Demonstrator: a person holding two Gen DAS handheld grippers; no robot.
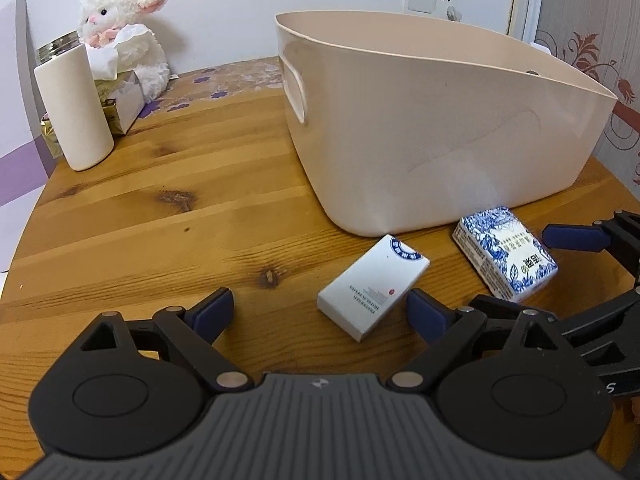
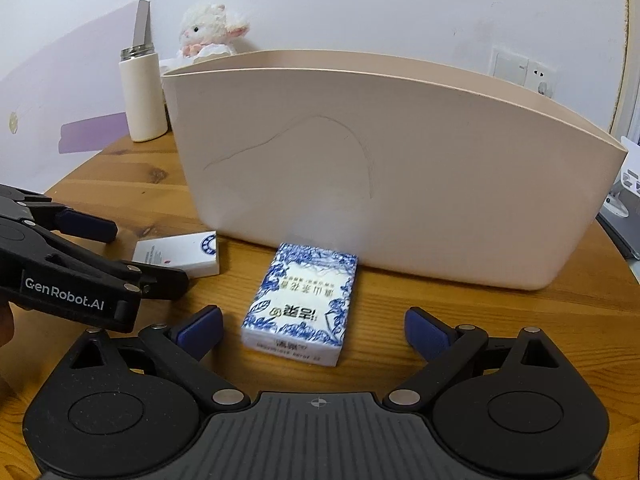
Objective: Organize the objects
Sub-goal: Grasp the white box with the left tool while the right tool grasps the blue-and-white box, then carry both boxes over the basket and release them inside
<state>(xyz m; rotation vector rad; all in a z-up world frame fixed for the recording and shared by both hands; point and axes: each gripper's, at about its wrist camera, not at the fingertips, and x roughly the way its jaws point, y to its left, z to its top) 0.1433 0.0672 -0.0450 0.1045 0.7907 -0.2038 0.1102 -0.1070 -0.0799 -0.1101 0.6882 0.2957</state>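
Observation:
A plain white box (image 1: 372, 284) with a blue round mark lies flat on the wooden table (image 1: 160, 216), in front of a large beige bin (image 1: 432, 120). A blue-and-white floral packet (image 1: 506, 254) lies to its right. My left gripper (image 1: 320, 312) is open and empty, the white box just ahead between its fingers. In the right wrist view my right gripper (image 2: 314, 330) is open and empty, with the floral packet (image 2: 300, 300) between its fingers. The white box (image 2: 180, 254) and the bin (image 2: 384, 168) show there too. The left gripper's fingers (image 2: 88, 224) appear at the left.
A cream bottle (image 1: 74, 108), a tissue box (image 1: 124, 96) and a white plush lamb (image 1: 128, 28) stand at the table's back left by the wall. The table's curved edge runs along the left. A wall socket (image 1: 432, 0) is behind the bin.

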